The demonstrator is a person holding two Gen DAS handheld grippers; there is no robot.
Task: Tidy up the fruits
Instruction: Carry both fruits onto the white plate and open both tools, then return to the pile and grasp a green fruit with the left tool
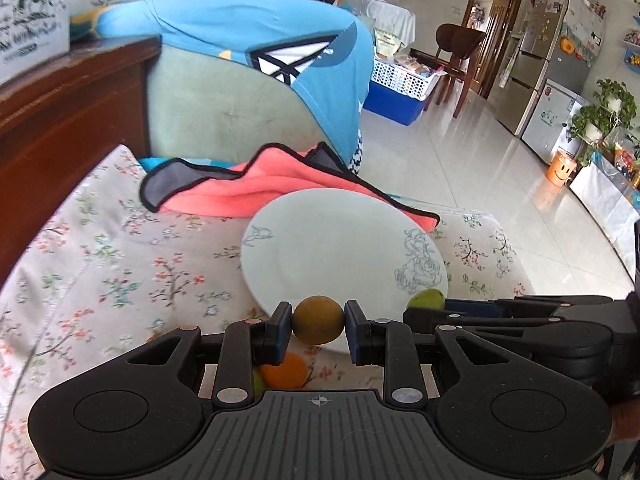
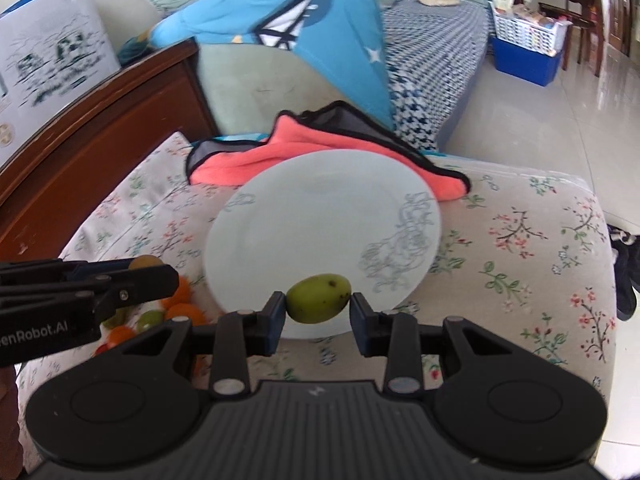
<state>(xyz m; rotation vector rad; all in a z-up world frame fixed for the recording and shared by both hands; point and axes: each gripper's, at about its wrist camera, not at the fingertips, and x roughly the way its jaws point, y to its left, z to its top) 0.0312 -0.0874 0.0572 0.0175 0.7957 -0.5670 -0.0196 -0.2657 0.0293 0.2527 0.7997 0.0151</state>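
My left gripper [image 1: 318, 322] is shut on a round brownish-yellow fruit [image 1: 318, 319], held over the near rim of a pale plate [image 1: 340, 248] with a blue flower pattern. My right gripper [image 2: 319, 300] is shut on a green oval fruit [image 2: 319, 298], also at the near rim of the plate [image 2: 320, 232]. The green fruit shows at the right in the left wrist view [image 1: 427, 299]. The left gripper enters the right wrist view from the left [image 2: 132, 276]. A pile of orange and green fruits [image 2: 176, 308] lies left of the plate; an orange [image 1: 286, 370] shows under the left gripper.
The plate lies on a floral cushion [image 1: 120, 272]. A coral towel [image 1: 256, 188] lies behind the plate. A blue garment [image 1: 280, 48] drapes the green sofa back. Dark wood furniture [image 1: 60, 112] stands at left. Tiled floor [image 1: 500, 184] lies to the right.
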